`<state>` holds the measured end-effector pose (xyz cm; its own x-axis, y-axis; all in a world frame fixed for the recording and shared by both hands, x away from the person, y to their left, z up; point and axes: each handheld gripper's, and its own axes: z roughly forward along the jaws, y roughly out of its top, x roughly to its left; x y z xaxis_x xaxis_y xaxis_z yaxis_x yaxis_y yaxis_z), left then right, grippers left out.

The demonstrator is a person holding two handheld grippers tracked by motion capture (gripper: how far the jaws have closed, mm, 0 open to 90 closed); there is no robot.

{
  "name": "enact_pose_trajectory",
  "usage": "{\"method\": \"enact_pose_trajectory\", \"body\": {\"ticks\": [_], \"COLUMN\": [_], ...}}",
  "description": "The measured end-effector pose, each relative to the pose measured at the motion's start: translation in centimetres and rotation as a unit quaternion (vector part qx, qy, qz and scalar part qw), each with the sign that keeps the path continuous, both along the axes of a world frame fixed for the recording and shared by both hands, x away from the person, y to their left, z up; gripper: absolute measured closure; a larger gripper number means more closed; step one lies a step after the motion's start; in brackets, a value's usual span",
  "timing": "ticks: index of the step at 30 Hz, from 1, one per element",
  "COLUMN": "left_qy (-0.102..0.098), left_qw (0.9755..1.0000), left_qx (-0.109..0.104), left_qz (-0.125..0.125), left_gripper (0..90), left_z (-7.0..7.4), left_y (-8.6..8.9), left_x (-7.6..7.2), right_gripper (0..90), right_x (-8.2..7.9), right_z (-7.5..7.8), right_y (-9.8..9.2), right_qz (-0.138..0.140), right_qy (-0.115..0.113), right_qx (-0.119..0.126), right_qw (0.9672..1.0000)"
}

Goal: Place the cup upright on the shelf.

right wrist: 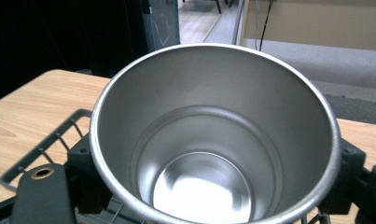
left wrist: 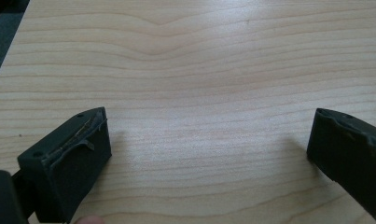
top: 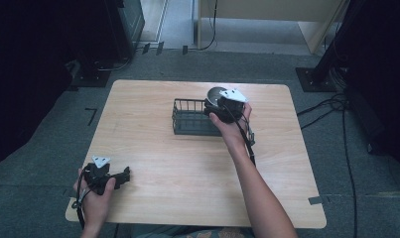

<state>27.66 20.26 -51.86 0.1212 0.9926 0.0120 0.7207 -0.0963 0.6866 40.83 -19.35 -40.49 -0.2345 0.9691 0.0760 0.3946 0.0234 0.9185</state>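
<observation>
A shiny metal cup sits between the jaws of my right gripper, which is shut on it; its open mouth faces the right gripper view's camera. In the high view the cup hangs over the right end of a dark wire basket at the table's middle. The basket's rim shows below the cup. My left gripper rests near the table's front left corner, open, with bare wood between its fingers.
The light wooden table has open surface in front of the basket and on the left. Dark stands and cables lie on the grey floor around the table.
</observation>
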Motion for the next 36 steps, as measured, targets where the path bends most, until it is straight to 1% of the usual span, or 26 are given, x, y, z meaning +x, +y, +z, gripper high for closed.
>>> {"method": "enact_pose_trajectory", "body": {"ticks": [1,5,6,7,13,15,16,19,23,27,30,32,33,35,36], "left_qy": [0.0,0.0,0.0,0.0,0.0,0.0,0.0,0.0,0.0,0.0,0.0,0.0,0.0,0.0,0.0], "left_qw": [1.0,1.0,1.0,1.0,1.0,1.0,1.0,1.0,1.0,1.0,1.0,1.0,1.0,1.0,1.0], "left_qx": [0.0,0.0,0.0,0.0,0.0,0.0,0.0,0.0,0.0,0.0,0.0,0.0,0.0,0.0,0.0], "left_qz": [0.0,0.0,0.0,0.0,0.0,0.0,0.0,0.0,0.0,0.0,0.0,0.0,0.0,0.0,0.0], "left_gripper": [0.0,0.0,0.0,0.0,0.0,0.0,0.0,0.0,0.0,0.0,0.0,0.0,0.0,0.0,0.0], "left_z": [0.0,0.0,0.0,0.0,0.0,0.0,0.0,0.0,0.0,0.0,0.0,0.0,0.0,0.0,0.0], "left_y": [0.0,0.0,0.0,0.0,0.0,0.0,0.0,0.0,0.0,0.0,0.0,0.0,0.0,0.0,0.0], "left_x": [0.0,0.0,0.0,0.0,0.0,0.0,0.0,0.0,0.0,0.0,0.0,0.0,0.0,0.0,0.0], "right_gripper": [18.1,18.1,18.1,18.1,18.1,18.1,18.1,18.1,18.0,18.0,17.9,17.6,16.5,12.1,11.3], "right_x": [0.4,0.8,0.8,1.0,1.3,1.4,1.5,1.5,1.5,1.6,1.7,1.7,1.7,1.7,1.7], "right_z": [-0.3,-1.0,-1.0,-1.4,-2.6,-2.7,-3.1,-3.4,-3.7,-3.9,-3.9,-4.0,-4.0,-3.9,-3.8], "right_y": [0.1,0.2,0.2,0.3,0.4,0.4,0.4,0.3,0.3,0.1,0.0,0.0,-0.1,-0.1,-0.1], "right_qz": [-0.003,-0.009,-0.009,-0.011,-0.009,-0.01,-0.008,-0.007,-0.003,-0.007,-0.003,-0.001,-0.001,0.002,0.003], "right_qy": [0.005,0.021,0.021,0.03,0.049,0.05,0.058,0.067,0.071,0.073,0.078,0.086,0.09,0.089,0.085], "right_qx": [-0.005,-0.011,-0.011,-0.014,-0.019,-0.02,-0.02,-0.02,-0.018,-0.01,-0.008,-0.009,-0.01,-0.005,-0.003], "right_qw": [1.0,0.9997,0.9997,0.9994,0.9986,0.9985,0.9981,0.9975,0.9973,0.9973,0.997,0.9963,0.9959,0.9961,0.9964]}}
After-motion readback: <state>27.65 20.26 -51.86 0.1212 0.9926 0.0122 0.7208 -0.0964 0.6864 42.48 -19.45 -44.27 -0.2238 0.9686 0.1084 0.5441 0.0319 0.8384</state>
